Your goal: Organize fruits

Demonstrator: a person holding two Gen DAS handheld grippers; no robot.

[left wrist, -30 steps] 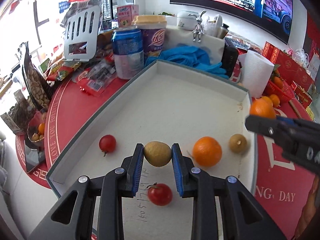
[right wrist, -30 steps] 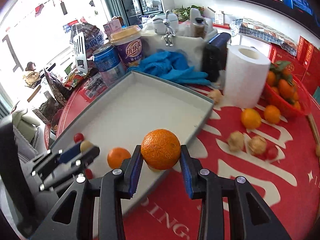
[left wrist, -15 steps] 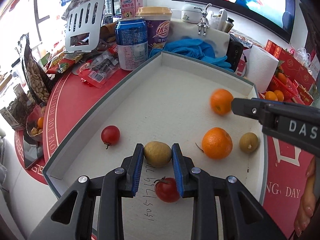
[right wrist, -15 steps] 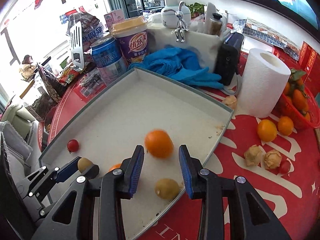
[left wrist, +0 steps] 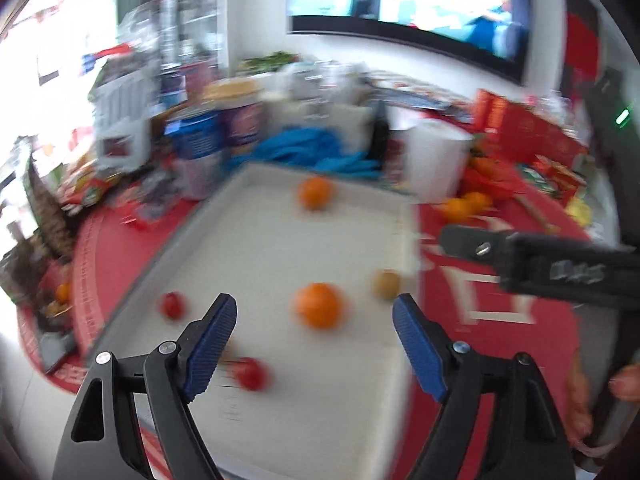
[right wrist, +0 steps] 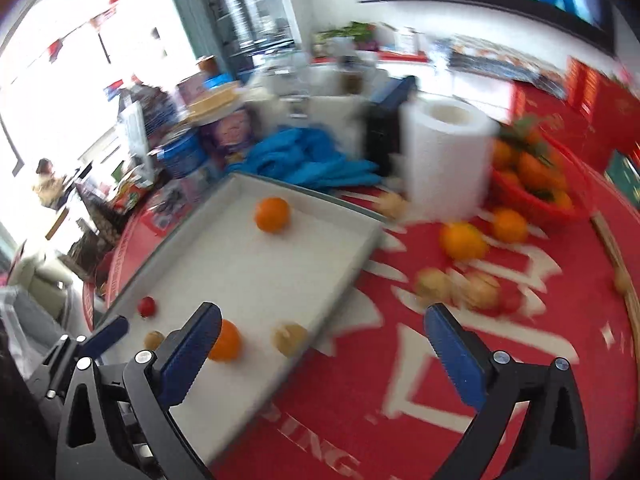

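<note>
The white tray (left wrist: 168, 248) holds a far orange (left wrist: 315, 193), a near orange (left wrist: 320, 306), a brown fruit (left wrist: 386, 284) and two tomatoes (left wrist: 173, 305) (left wrist: 250, 372). My left gripper (left wrist: 314, 312) hovers above the tray's near end, its jaws opening with nothing between the pads. In the right wrist view my right gripper (right wrist: 323, 320) hangs over the tray's (right wrist: 352, 276) right rim and the red cloth, jaws opening and empty. The orange (right wrist: 272, 214) it carried lies far up the tray. A small brown fruit (right wrist: 154, 338) rests by the left gripper's fingertips (right wrist: 108, 330). Both views are blurred.
A paper roll (right wrist: 444, 160), a red basket of oranges (right wrist: 536, 184), loose oranges (right wrist: 462, 240) and husked fruits (right wrist: 432, 284) sit right of the tray. A blue cloth (right wrist: 312, 160), a can (right wrist: 188, 156) and snack packs crowd behind it. A person's hand (left wrist: 624, 376) shows at right.
Both grippers went from shut to wide open and drew back. The right one let its orange go, and it rolled to the tray's far end. The left one released the brown fruit.
</note>
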